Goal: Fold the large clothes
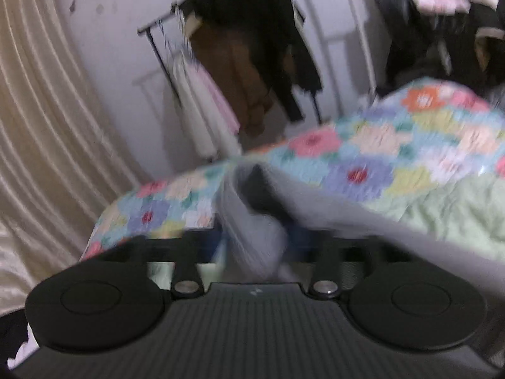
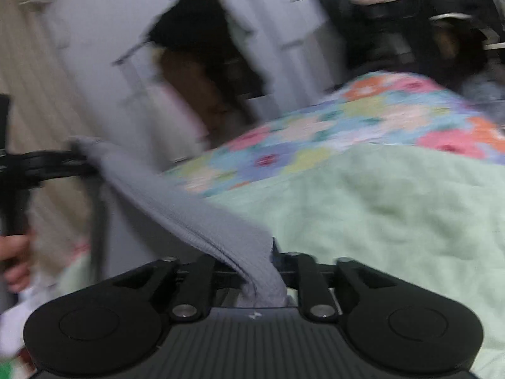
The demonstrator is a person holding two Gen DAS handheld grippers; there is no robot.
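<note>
Above the bed [image 2: 378,221], we see both claws clamped on the grey garment [image 2: 189,214]: left claw [image 1: 252,246] wider, right claw [image 2: 258,281] narrower.

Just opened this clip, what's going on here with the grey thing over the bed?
A person holds a claw in each hand, and a grey garment is stretched between the two above a bed with a flowered quilt and a green blanket. The left claw and the right claw each have its edge bunched between the fingers. The pictures are blurred, so how firmly each one pinches is unclear. No fold shows yet.
</note>
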